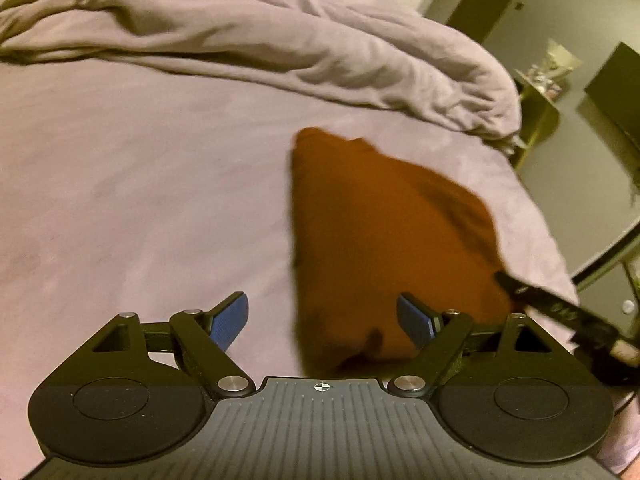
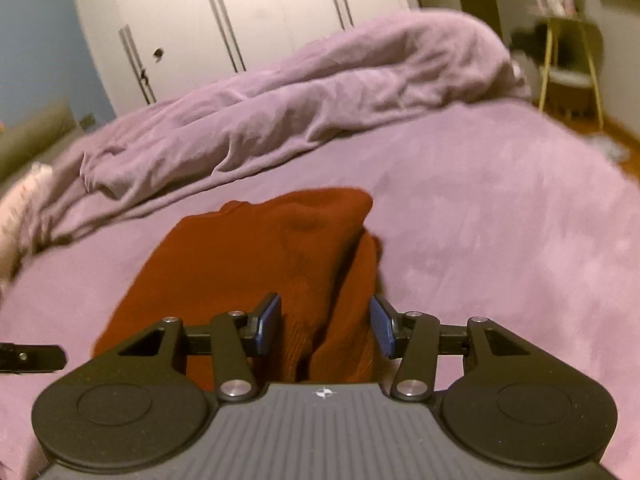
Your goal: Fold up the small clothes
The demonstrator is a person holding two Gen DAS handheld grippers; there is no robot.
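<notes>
Rust-brown knit garment [image 2: 256, 264] bunched, partly folded on purple bed [image 2: 500, 220]; left hand-held gripper [image 1: 322, 320] and right hand-held gripper [image 2: 326, 326] both apart, gripping nothing

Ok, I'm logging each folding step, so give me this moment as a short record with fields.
surface: purple bed sheet
garment: rust-brown knit garment, lying on the sheet in a rough fold
bedding: rumpled duvet behind it
left claw: open, nothing between its pads
right claw: open, garment between its pads, not pinched
</notes>
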